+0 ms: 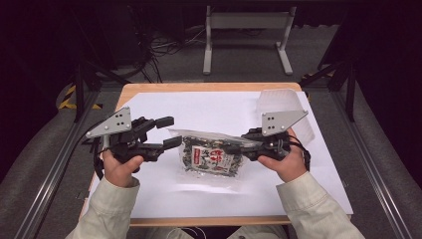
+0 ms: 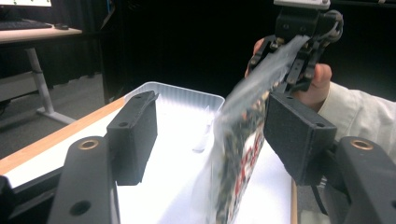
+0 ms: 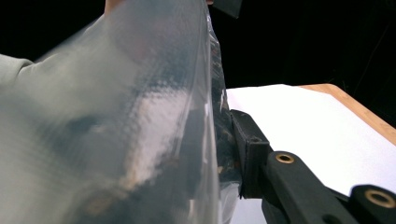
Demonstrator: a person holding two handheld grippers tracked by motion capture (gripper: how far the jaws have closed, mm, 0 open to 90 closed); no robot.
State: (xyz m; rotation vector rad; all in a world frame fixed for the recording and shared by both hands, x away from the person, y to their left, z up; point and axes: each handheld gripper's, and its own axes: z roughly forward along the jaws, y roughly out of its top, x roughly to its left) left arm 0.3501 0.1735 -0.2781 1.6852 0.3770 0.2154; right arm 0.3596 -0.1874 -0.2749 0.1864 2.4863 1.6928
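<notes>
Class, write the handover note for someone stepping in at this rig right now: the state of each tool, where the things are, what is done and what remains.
Left tool: open, its jaws standing either side of the snack bag's left end without pressing it.
Right tool: shut on the bag's right end, carrying it.
The bag hangs between the two hands just above the white sheet. A clear plastic tray sits at the far right of the table.
Done: bag lifted and passed into the right tool's grip.
Left, probably: move the bag to the tray and let go.
</notes>
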